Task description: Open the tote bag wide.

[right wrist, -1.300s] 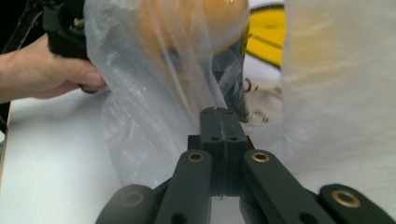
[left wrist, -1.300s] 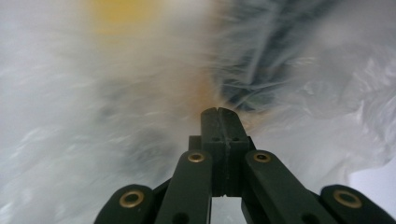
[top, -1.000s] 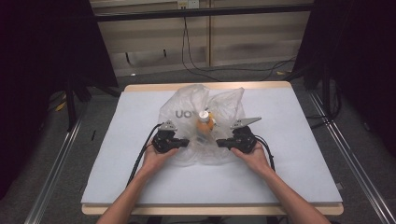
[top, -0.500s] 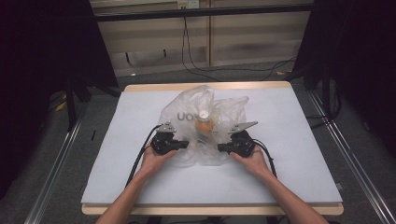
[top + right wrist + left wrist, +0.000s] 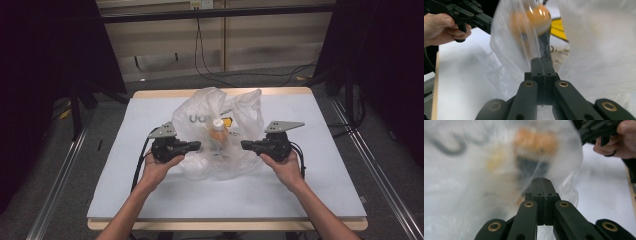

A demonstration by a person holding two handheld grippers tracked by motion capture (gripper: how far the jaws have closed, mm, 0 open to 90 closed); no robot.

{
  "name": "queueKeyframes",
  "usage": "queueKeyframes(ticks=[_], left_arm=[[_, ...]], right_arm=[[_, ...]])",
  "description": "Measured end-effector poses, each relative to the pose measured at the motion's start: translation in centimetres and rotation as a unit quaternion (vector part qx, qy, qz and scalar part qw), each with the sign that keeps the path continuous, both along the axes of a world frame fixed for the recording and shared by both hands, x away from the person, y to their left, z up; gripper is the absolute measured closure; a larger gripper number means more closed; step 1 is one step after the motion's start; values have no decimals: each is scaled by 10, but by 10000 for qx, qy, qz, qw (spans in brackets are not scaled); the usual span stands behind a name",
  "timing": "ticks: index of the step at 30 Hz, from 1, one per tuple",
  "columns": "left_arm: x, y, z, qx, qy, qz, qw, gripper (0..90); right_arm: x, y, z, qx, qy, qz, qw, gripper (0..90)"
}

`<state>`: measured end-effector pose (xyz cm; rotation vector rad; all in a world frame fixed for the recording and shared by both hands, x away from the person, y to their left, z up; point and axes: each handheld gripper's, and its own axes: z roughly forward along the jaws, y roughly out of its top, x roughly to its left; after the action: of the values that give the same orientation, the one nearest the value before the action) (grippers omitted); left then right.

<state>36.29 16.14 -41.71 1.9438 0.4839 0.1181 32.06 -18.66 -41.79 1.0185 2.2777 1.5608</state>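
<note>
Sitting at the middle of the desk, nearer its far edge than its near one, a clear plastic bag is being held from both sides. An orange bottle with a white cap is being kept upright inside the bag. The left gripper is being pressed into the bag's left side, its jaws closed flat together on a fold of the film. The right gripper is being held against the bag's right side, jaws likewise shut on the plastic. In the left gripper view, the closed jaws are being shown with thin film pinched at their tips and the bottle blurred beyond. In the right gripper view, the bottle is being seen through the film, just past the shut jaws. Dark lettering and a yellow patch are being shown on the bag's far wall.
</note>
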Motion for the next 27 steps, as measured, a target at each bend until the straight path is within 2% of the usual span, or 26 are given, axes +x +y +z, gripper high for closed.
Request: queueKeyframes(ticks=[2,3,4,7,9,10,11,12,14,17,19,20,21,22,23,24,26,27], left_arm=[[2,0,11,-148,-76,19,9999,900],[2,0,11,-148,-76,19,9999,900],[5,-2,20,-162,-168,10,9997,900],[9,-7,33,-280,-267,-23,9992,900],[11,-10,38,-248,-291,-13,9993,900],[16,-16,48,-324,-371,-50,9988,900],[16,-16,48,-324,-371,-50,9988,900],[21,-24,58,-340,-441,-86,9984,900],[29,-33,68,-346,-504,-104,9981,900],[38,-43,77,-418,-485,-143,9978,900],[48,-59,83,-392,-492,-234,9977,900],[48,-59,83,-392,-492,-234,9977,900],[54,-70,80,-323,-450,-212,9982,900],[54,-70,80,-323,-450,-212,9982,900],[58,-77,73,-243,-372,-229,9987,900],[58,-77,73,-243,-372,-229,9987,900],[60,-80,65,-71,-362,-100,9993,900],[61,-77,59,-100,-303,-6,9995,900]], right_arm=[[-1,-3,8,76,-98,-8,9999,900],[-2,-4,13,127,-146,-10,9998,900],[-2,-6,17,152,-192,-27,9997,900],[-1,-12,32,257,-326,-101,9991,900],[3,-16,41,251,-392,-163,9988,900],[5,-17,46,246,-410,-178,9987,900],[8,-18,50,242,-443,-211,9985,900],[10,-18,54,262,-471,-224,9983,900],[18,-19,61,326,-533,-269,9977,900],[25,-19,69,456,-603,-319,9966,900],[36,-17,75,502,-632,-387,9960,900],[41,-16,75,465,-605,-422,9962,900],[45,-16,73,444,-568,-467,9963,900],[45,-16,73,444,-568,-467,9963,900],[51,-15,68,422,-475,-511,9967,900],[51,-15,68,422,-475,-511,9967,900],[56,-13,58,402,-364,-524,9972,900],[57,-12,55,399,-350,-498,9973,900]])
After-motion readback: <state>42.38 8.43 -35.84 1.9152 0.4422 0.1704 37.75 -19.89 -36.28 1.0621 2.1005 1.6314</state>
